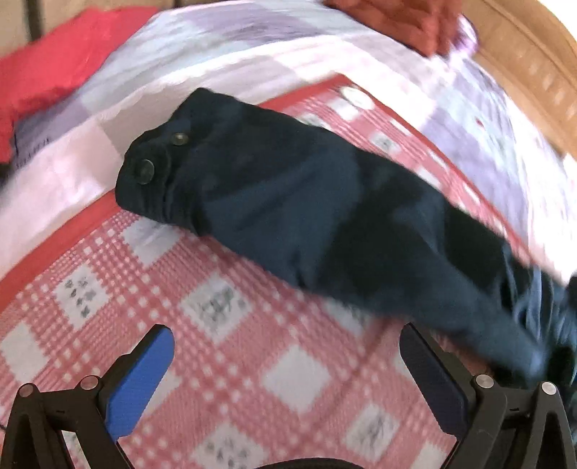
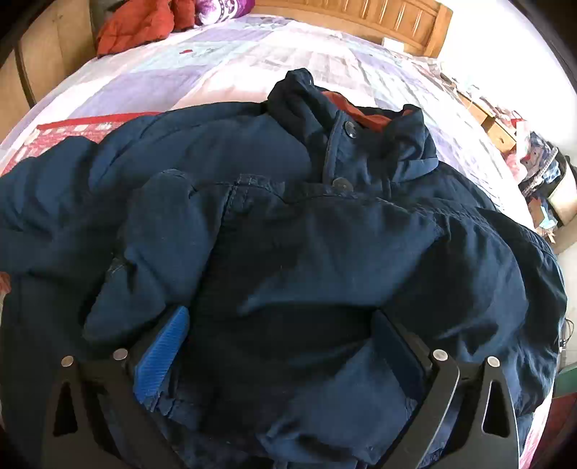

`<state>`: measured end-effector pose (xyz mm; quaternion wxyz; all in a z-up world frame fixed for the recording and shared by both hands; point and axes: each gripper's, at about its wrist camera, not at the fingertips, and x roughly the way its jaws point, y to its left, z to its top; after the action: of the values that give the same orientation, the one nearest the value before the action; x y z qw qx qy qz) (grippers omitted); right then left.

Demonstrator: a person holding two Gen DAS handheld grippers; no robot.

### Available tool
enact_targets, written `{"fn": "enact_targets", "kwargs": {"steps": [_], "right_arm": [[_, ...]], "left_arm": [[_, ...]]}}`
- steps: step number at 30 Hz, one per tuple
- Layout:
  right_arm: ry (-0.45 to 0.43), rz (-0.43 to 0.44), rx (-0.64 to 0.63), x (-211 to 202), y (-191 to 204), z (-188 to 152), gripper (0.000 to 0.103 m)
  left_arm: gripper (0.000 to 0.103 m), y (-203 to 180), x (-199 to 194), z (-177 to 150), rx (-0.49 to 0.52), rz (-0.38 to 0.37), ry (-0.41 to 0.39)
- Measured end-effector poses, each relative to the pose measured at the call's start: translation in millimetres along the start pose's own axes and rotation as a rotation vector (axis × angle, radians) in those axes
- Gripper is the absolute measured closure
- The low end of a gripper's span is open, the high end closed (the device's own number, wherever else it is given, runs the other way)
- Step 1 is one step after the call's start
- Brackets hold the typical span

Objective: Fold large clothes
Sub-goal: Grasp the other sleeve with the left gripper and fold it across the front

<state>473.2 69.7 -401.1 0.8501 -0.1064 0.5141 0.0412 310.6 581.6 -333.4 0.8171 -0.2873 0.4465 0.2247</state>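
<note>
- Left gripper [image 1: 285, 364] has its blue pads spread wide with nothing between them, just hanging over the red checked cloth [image 1: 223, 360].
- Right gripper [image 2: 277, 346] is spread too, pads pushed down into the navy jacket [image 2: 324, 245], fabric bunched in the gap (no pinch on it though).
- Jacket lies crumpled on the bed, collar [image 2: 360, 119] pointing toward the wooden headboard [image 2: 360, 18], orange lining showing.
- One sleeve [image 1: 288, 202] stretches out across the checked cloth, snap cuff toward the pale patchwork quilt [image 1: 252, 43].
- An orange-red garment [image 2: 137, 25] sits up near the headboard.
</note>
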Motion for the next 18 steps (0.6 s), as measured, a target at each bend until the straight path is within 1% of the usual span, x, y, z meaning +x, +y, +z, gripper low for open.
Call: {"fn": "enact_targets", "kwargs": {"steps": [3,4,8,10,16,18], "right_arm": [[-0.012,-0.001,-0.008,3,-2,2,0.0],[-0.018,0.0,-0.008,3,-2,3,0.0],[-0.031,0.014,0.004,1,-4,-1,0.0],[-0.031,0.014,0.003,1,-3,0,0.0],[-0.038,0.012,0.009,0,-3,-1,0.0],[-0.037,0.016,0.007,0,-4,-1,0.0]], "left_arm": [[0.0,11,21,13,-0.103,-0.064,0.02],[0.0,14,29,16,-0.14,-0.075,0.026],[0.0,22,54,28,-0.221,-0.087,0.036],[0.0,28,65,34,-0.273,-0.118,0.04],[0.0,23,89,44,-0.347,-0.187,0.053],[0.0,22,95,47,-0.368,-0.173,0.038]]}}
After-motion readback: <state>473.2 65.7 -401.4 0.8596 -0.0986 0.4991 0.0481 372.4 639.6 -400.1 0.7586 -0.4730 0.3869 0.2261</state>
